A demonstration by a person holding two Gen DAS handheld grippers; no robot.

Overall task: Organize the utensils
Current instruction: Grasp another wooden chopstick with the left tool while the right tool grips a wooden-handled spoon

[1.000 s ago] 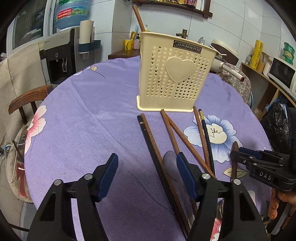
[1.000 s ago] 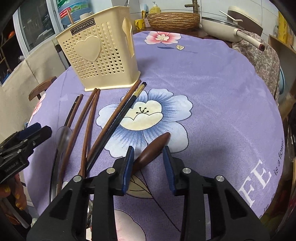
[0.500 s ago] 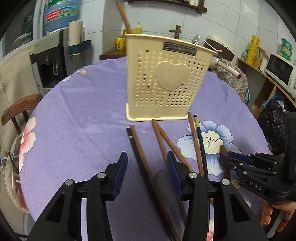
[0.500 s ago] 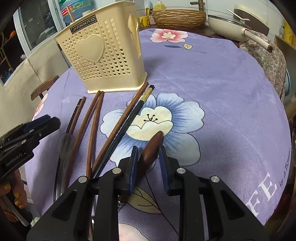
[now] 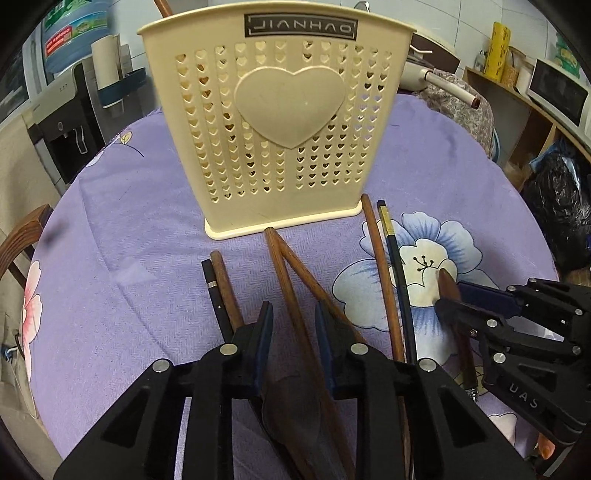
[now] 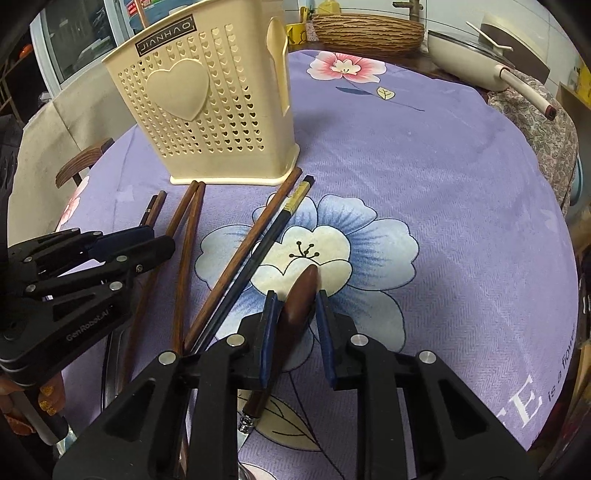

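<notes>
A cream perforated holder with a heart stands on the purple flowered tablecloth. One brown stick pokes out of its top. Several chopsticks lie in front of it. My left gripper straddles a brown chopstick pair, above a dark spoon bowl. Its jaws are closing, and a gap still shows beside the stick. My right gripper is shut on a dark wooden utensil handle with a metal collar, over the blue flower.
A black and a brown chopstick lie left of the pair; a brown one and a dark gold-banded one lie to the right. A pan and woven basket sit at the far edge. A wooden chair stands at left.
My left gripper moved forward toward the holder and over the brown pair, its jaws narrowing a lot. My right gripper's pads came in onto the wooden handle.
</notes>
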